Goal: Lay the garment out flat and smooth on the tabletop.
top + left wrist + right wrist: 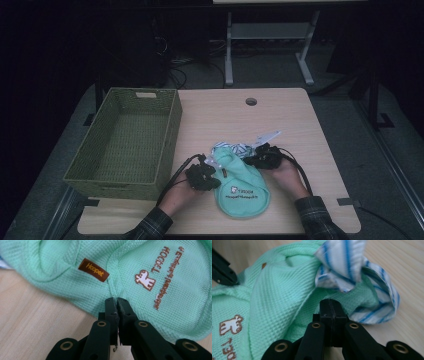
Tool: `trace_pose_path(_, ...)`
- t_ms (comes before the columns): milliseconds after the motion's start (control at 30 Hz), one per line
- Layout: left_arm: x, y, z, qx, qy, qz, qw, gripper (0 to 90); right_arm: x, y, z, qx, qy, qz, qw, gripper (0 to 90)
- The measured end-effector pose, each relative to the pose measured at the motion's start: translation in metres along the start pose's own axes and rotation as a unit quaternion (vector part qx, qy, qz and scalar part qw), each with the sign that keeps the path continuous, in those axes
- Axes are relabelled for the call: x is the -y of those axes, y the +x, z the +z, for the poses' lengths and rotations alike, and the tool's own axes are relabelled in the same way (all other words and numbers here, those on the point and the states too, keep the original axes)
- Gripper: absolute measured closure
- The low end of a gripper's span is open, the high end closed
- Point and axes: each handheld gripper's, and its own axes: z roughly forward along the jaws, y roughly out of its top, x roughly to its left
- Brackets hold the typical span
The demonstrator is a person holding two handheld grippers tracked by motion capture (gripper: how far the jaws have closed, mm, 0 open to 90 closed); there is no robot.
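A small mint-green garment (242, 187) with a brown animal print lies on the table near the front edge. Its blue-and-white striped part (237, 148) is bunched at the far end. My left gripper (217, 170) is at the garment's left edge. In the left gripper view my left gripper (117, 300) is shut on a puckered fold of the mint cloth (162, 277), just below a brown label (93, 270). My right gripper (249, 161) is at the upper right edge. In the right gripper view my right gripper (332, 303) is shut, its tips against the mint fold (274, 290) under the striped cloth (347, 262). No cloth shows between its pads.
A green woven basket (142, 91), with nothing in it, stands on the left part of the wooden table (300, 130), close to my left hand. A cable hole (251, 101) sits near the table's far edge. Behind the table are a dark floor and desk legs.
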Motion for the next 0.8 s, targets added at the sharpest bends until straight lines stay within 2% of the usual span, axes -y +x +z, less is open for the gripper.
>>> trace_pose_path(100, 0.000, 0.000, 0.000, 0.002, -0.004, -0.006, 1.0000, 86.9, -0.004, 0.010, 0.002, 0.012, 0.010, -0.031, 0.9994, 83.5)
trace_pose_path(167, 0.000, 0.000, 0.000, 0.003, -0.004, -0.006, 1.0000, 86.9, -0.006, 0.010, 0.001, 0.025, 0.010, -0.045, 0.9986, 80.1)
trace_pose_path(267, 0.000, 0.000, 0.000, 0.003, -0.005, -0.007, 1.0000, 86.9, -0.005, 0.002, -0.005, 0.020, -0.018, -0.008, 0.9996, 80.2)
trace_pose_path(367, 0.000, 0.001, 0.000, 0.004, 0.000, -0.002, 1.0000, 86.9, -0.002, -0.011, -0.011, 0.030, -0.029, 0.021, 0.9989, 80.6)
trace_pose_path(433, 0.000, 0.001, 0.000, 0.004, -0.002, -0.004, 1.0000, 86.8, 0.001, -0.019, -0.013, 0.028, -0.035, 0.039, 0.9982, 80.4)
trace_pose_path(500, 0.000, 0.001, 0.000, 0.004, -0.001, -0.003, 1.0000, 86.8, 0.002, -0.023, -0.011, 0.020, -0.040, 0.055, 0.9975, 76.0)
trace_pose_path(600, 0.000, 0.002, 0.000, 0.004, 0.002, 0.001, 1.0000, 86.8, 0.002, -0.024, -0.005, -0.003, -0.042, 0.062, 0.9972, 72.7)
trace_pose_path(700, 0.000, 0.001, 0.000, 0.005, -0.002, -0.004, 1.0000, 86.8, 0.000, -0.022, 0.003, 0.001, -0.027, 0.064, 0.9976, 73.6)
trace_pose_path(767, 0.000, 0.002, 0.000, 0.005, 0.002, 0.001, 1.0000, 86.8, 0.000, -0.022, 0.004, -0.007, -0.032, 0.063, 0.9975, 86.0)
trace_pose_path(800, 0.000, 0.001, 0.000, 0.005, -0.002, -0.004, 1.0000, 86.8, 0.000, -0.021, 0.005, -0.006, -0.031, 0.058, 0.9978, 88.5)
